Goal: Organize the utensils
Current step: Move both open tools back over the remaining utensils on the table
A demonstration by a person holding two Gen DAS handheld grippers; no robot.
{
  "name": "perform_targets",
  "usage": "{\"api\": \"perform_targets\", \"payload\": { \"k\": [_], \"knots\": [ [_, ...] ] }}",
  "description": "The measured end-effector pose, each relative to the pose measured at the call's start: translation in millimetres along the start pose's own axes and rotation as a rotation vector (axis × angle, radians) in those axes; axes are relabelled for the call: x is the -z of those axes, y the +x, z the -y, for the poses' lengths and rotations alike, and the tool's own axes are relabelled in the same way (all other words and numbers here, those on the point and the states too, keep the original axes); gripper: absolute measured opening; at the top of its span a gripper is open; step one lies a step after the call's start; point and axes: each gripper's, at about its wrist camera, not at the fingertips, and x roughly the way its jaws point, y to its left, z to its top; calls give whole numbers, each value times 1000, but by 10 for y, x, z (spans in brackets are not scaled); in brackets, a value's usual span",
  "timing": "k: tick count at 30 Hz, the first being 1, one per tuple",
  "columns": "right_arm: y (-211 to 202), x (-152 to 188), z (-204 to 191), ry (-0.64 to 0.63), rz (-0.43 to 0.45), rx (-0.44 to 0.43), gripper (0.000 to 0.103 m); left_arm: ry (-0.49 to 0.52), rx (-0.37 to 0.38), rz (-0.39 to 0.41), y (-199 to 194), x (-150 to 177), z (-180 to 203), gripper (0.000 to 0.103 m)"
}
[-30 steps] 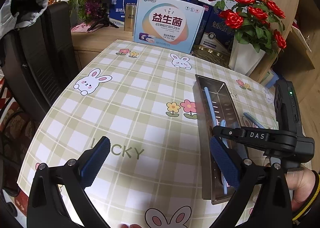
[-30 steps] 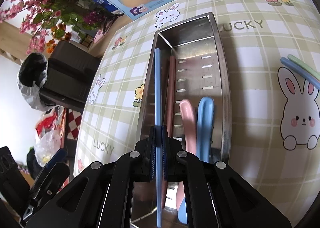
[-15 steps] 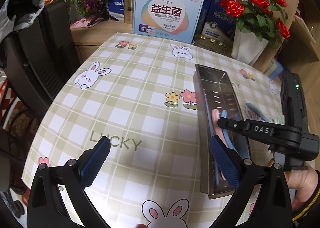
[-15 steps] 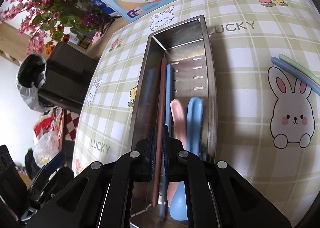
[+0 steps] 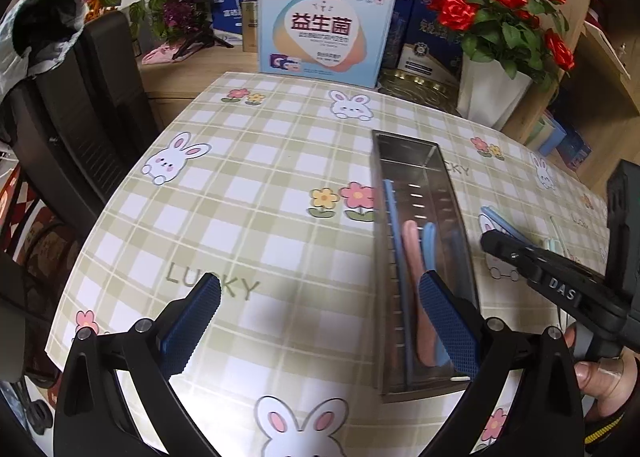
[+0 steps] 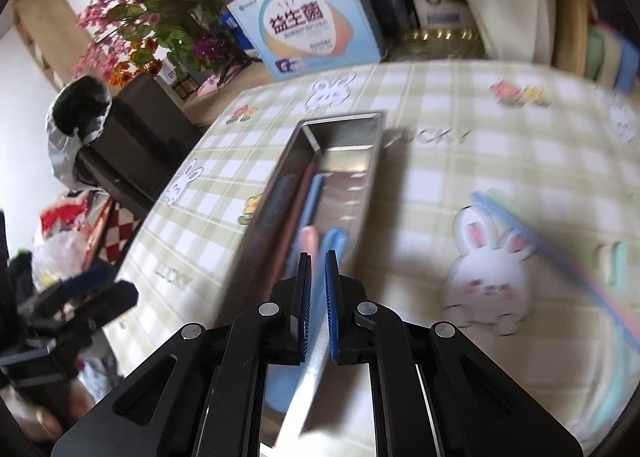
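**Between utensils: tray half filled, more waiting on the cloth**

We have a long metal tray (image 5: 424,241) lying on the checked tablecloth (image 5: 240,217), and inside it we count a blue chopstick (image 5: 394,257) along the left wall, a pink spoon (image 5: 414,269) and a blue spoon (image 5: 430,241) side by side. To the right of the tray, apart from it, more sticks (image 6: 536,241) lie across a printed rabbit on the cloth; they are blurred, so we cannot tell exactly how many.

Our right gripper (image 6: 318,309) hangs above the near end of the tray, its jaws nearly together with only a thin gap, and we see nothing held between them. Our left gripper (image 5: 316,321) stands wide open over bare cloth left of the tray, empty.

We judge one placement finished and the next pickup due. That calls for swinging the right gripper over to the loose sticks, opening the jaws, and closing on one stick alone.
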Motion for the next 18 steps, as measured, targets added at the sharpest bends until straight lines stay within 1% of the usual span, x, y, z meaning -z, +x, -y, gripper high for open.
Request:
{"api": "perform_targets", "payload": {
  "k": [3, 4, 5, 6, 7, 9, 11, 12, 14, 18],
  "knots": [
    [-167, 35, 200, -6, 32, 27, 10, 22, 15, 2, 2, -6, 167, 97],
    [-250, 58, 304, -5, 47, 39, 15, 33, 20, 3, 6, -9, 237, 97],
    [-327, 78, 395, -5, 60, 51, 25, 46, 28, 2, 14, -13, 324, 96],
    [-375, 97, 447, -5, 71, 62, 31, 60, 35, 2, 23, -16, 411, 95],
    [-453, 127, 537, -6, 89, 80, 39, 73, 41, 1, 35, -16, 503, 94],
    [-565, 183, 675, -8, 104, 103, 42, 94, 55, -6, 68, -19, 653, 89],
    [-696, 264, 871, -4, 120, 136, 50, 118, 72, -17, 107, -12, 851, 86],
    [-754, 303, 976, 2, 127, 151, 50, 128, 77, -20, 119, -8, 915, 85],
    [-838, 377, 1137, 21, 134, 178, 50, 153, 88, -30, 164, 13, 1094, 79],
    [-1022, 502, 1593, 94, 151, 243, 51, 191, 103, -59, 278, 62, 1438, 72]
  ]
}}
